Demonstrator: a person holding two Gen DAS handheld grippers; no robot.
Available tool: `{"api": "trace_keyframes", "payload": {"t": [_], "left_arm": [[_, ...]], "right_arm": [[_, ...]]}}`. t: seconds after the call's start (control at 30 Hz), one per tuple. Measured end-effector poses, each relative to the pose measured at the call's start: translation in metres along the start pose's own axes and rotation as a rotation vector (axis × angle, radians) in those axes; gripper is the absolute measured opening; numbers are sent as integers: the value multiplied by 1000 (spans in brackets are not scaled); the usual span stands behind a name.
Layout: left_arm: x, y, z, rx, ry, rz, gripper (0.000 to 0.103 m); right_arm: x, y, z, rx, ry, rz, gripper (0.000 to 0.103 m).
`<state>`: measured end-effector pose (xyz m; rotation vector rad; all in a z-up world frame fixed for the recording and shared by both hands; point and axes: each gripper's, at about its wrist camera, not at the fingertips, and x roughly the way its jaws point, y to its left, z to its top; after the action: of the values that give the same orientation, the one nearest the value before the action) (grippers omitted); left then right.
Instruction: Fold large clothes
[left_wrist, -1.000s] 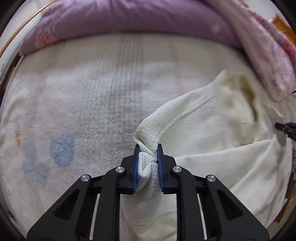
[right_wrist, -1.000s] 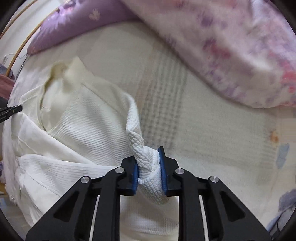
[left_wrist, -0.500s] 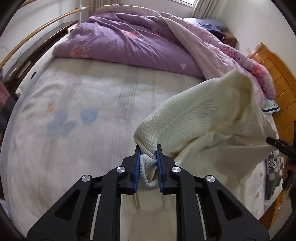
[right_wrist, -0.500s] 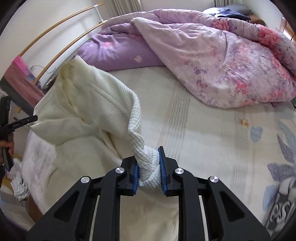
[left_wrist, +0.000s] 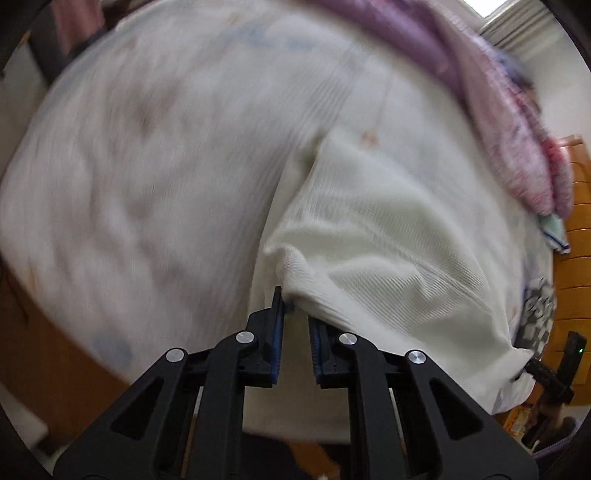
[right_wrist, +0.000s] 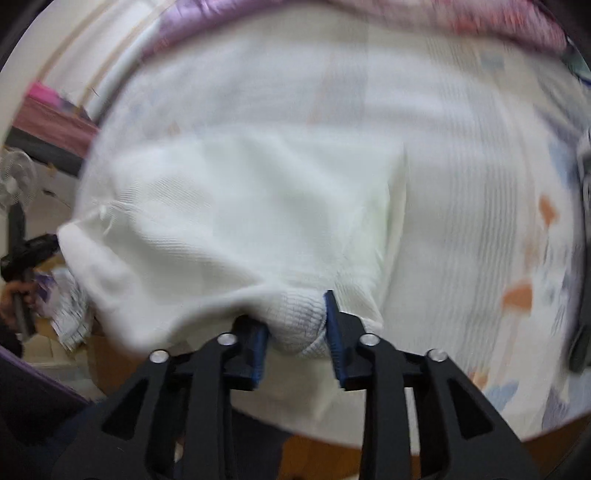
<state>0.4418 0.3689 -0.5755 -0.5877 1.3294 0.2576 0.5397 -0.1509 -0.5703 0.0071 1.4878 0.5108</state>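
A cream knitted garment (left_wrist: 388, 236) is stretched between my two grippers over the bed, blurred by motion. My left gripper (left_wrist: 295, 332) holds one corner of it; the cloth sits at the jaw tips with a small gap showing between the blue pads. In the right wrist view the garment (right_wrist: 240, 214) spreads out flat ahead, and my right gripper (right_wrist: 297, 325) is shut on a bunched corner of it. The other gripper shows at the far edge of each view, at the garment's opposite corner.
A pale patterned bed sheet (left_wrist: 147, 147) covers the mattress (right_wrist: 480, 184). A purple and pink quilt (left_wrist: 517, 129) lies bunched along the far side. A wooden headboard (left_wrist: 576, 258) stands at the right. A fan (right_wrist: 14, 181) stands off the bed's left side.
Both grippers have swung the garment down and pulled it back toward the near edge of the bed. It now hangs spread out wide rather than bunched. Both views are motion-blurred.
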Motion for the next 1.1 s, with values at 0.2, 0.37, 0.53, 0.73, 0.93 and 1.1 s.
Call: {"api": "trace_keyframes", "payload": {"t": [0.2, 0.37, 0.53, 0.73, 0.93, 1.1], "left_arm": [[8, 29, -51, -242, -7, -66, 33], [6, 32, -65, -323, -59, -231, 50], [20, 25, -62, -335, -50, -305, 59], [61, 21, -39, -337, -5, -301, 59], [77, 6, -37, -219, 65, -195, 4], [85, 11, -59, -169, 102, -170, 5]], "right_arm": [[10, -21, -33, 147, 35, -53, 52], [-5, -51, -62, 495, -32, 188, 53], [-4, -43, -88, 726, -151, 438, 53], [21, -38, -80, 893, -272, 461, 53], [25, -37, -59, 846, -235, 152, 12], [44, -36, -60, 725, -154, 3, 13]]}}
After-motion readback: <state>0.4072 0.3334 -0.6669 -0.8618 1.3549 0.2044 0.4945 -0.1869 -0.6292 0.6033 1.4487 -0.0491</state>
